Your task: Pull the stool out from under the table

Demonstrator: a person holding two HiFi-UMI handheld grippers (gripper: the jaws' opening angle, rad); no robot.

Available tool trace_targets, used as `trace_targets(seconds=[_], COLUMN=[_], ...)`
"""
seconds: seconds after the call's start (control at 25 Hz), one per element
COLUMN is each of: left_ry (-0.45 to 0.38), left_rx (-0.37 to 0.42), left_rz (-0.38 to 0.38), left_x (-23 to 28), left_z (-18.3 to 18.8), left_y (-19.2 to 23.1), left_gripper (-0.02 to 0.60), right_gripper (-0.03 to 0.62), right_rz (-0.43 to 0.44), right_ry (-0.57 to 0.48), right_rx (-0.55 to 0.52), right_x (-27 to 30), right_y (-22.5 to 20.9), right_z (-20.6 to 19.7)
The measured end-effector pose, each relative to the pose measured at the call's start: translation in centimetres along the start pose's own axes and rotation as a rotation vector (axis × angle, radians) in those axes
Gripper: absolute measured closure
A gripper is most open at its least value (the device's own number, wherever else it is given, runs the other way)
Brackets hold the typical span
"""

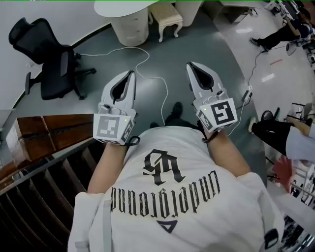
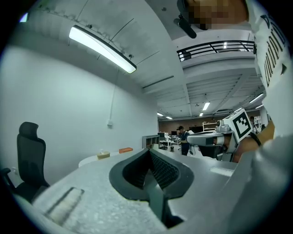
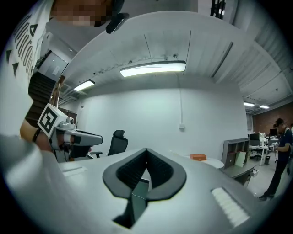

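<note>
The person stands on a grey floor (image 1: pixel 206 49) holding both tools out in front of the chest, pointing forward and well apart from each other. The left gripper (image 1: pixel 132 74) has its fingers (image 2: pixel 167 172) pressed together with nothing between them; its own view shows the dark ribbed pads meeting at the tip and only the room beyond. The right gripper (image 1: pixel 189 65) is the same: its fingers (image 3: pixel 160 170) are together and empty, with open air ahead of them. Neither tool touches anything. The white stool (image 1: pixel 167 14), with its carved curved legs, stands on the floor at the far end of the scene, well apart from both tools, just beside the thick pedestal of the round white bench (image 1: pixel 113 9). Its left side sits close to the bench's rim, and from above it cannot be told whether any of it is tucked beneath the top. A small orange box (image 3: pixel 198 156) lies on the bench top. A black office chair (image 1: pixel 51 64) stands to the left, near the left gripper's side, and a thin white cable (image 1: pixel 155 81) snakes over the floor between the tools and the bench. A dark wooden staircase (image 1: pixel 44 162) with a rail drops away at the person's lower left.
</note>
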State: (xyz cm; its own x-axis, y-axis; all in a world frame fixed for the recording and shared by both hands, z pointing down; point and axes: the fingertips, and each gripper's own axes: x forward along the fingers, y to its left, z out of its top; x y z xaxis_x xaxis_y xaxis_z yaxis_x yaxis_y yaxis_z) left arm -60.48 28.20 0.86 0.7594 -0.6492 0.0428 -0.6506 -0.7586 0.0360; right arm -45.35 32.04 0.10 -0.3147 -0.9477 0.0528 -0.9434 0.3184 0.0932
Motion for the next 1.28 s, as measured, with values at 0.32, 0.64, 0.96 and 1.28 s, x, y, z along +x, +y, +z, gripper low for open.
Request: trace_targets(seconds=[0.32,0.64,0.96,1.28], left_ry=[-0.016,-0.043,-0.030,0.013], left_rx=[-0.004,-0.032,-0.014,0.002], left_rz=[-0.002,-0.029,-0.039,0.023], left_x=[3.7,13.9,25.7,32.7], left_z=[0.7,0.3,-0.6,-1.8], left_y=[-1.2,-6.6,-16.2,-20.9], left_gripper=[0.583,0.582,0.582,0.582], right_gripper=[0.592,0.591,0.591,0.591], right_rz=[-0.048,-0.078,-0.033,0.018], right_ry=[-0.026,-0.033,-0.033,-0.010], right_rx=[-0.012,-0.023,-0.019,-0.041], right_x=[-0.9,-3.9,-8.1,-11.2], right_y=[-5.4,-16.7,-30.3,-39.5], right_z=[-0.7,-2.6,-4.8,-6.8])
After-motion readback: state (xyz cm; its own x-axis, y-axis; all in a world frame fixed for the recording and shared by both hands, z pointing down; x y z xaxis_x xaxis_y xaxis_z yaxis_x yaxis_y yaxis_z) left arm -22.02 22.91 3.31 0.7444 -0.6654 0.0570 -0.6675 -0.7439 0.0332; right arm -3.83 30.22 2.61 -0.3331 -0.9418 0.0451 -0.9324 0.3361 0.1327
